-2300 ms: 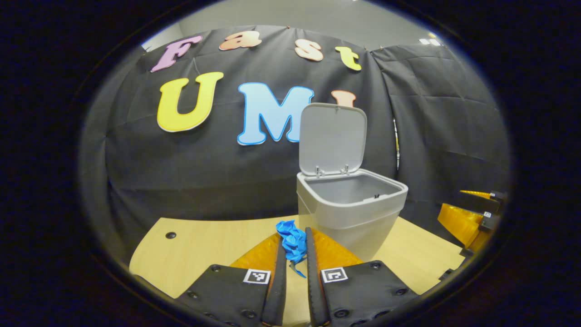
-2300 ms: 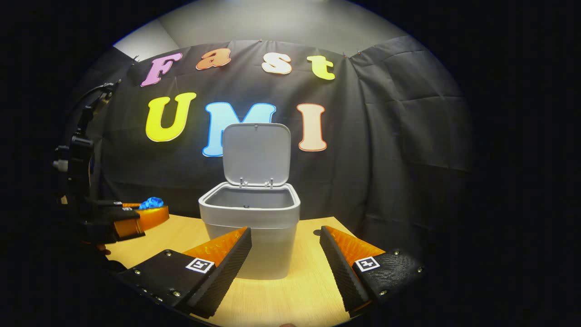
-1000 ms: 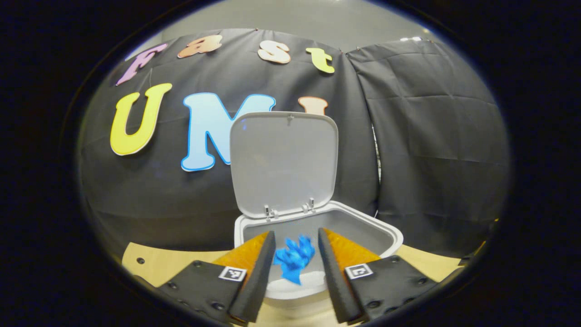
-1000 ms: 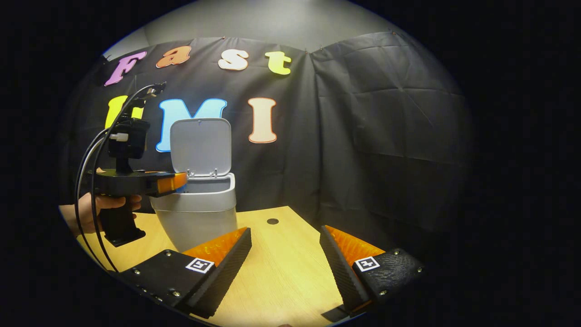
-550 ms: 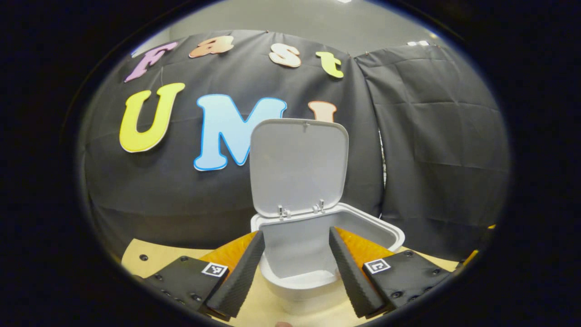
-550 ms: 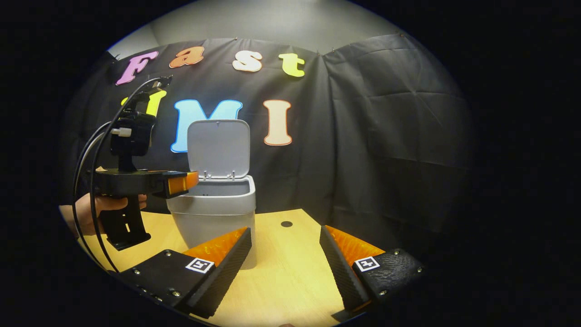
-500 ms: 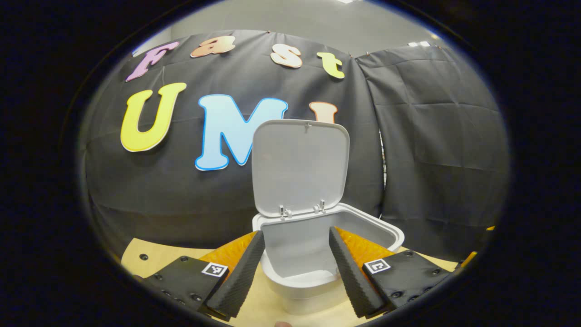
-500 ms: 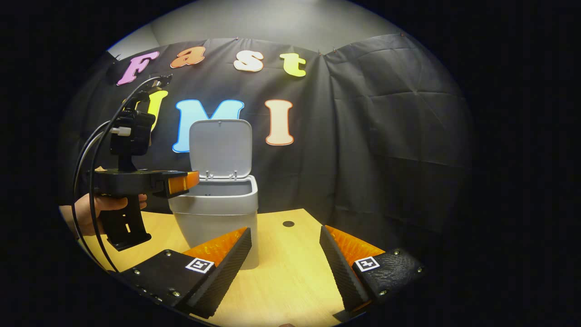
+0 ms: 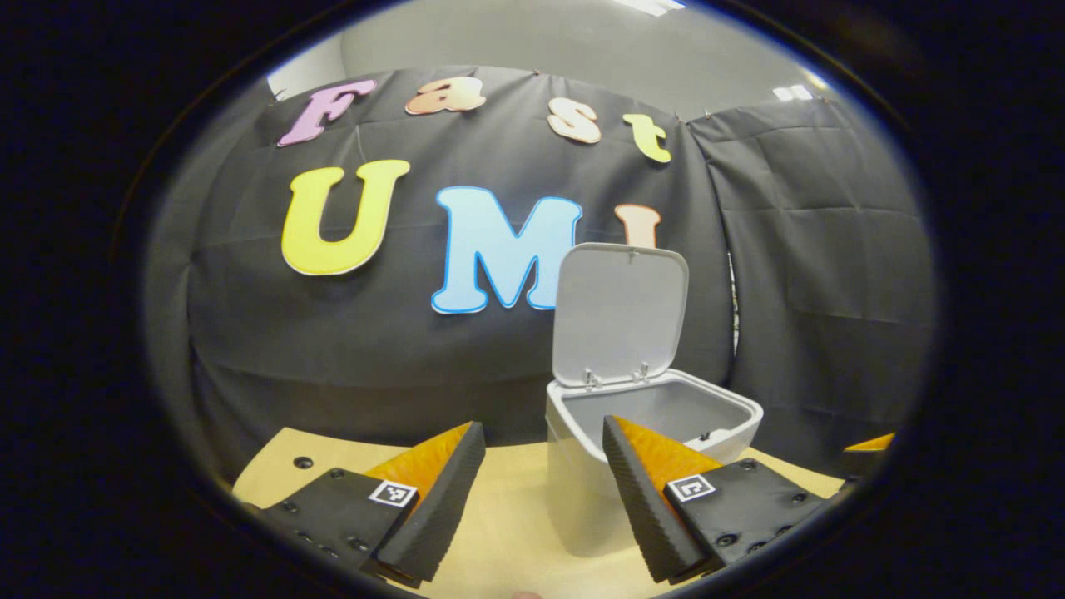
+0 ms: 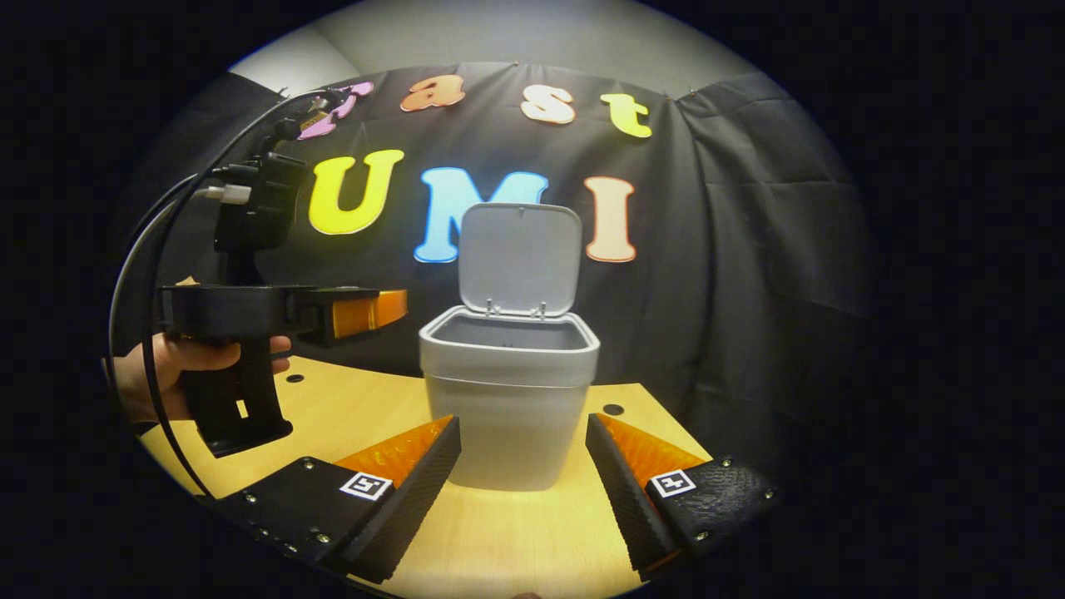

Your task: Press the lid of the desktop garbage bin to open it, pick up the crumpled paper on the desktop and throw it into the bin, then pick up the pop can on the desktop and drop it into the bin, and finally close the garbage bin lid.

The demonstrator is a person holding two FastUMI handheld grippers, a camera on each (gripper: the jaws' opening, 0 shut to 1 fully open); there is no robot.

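On the wooden table (image 10: 516,532) stands the grey bin (image 10: 509,408), its lid (image 10: 520,258) upright (hinged at the back). The left gripper (image 9: 541,491) and the right gripper (image 10: 520,482) both gape wide, each holding nothing.

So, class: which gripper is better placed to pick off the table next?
Probably right: the right gripper is open, low over the table; the left gripper hangs higher, near the bin rim.
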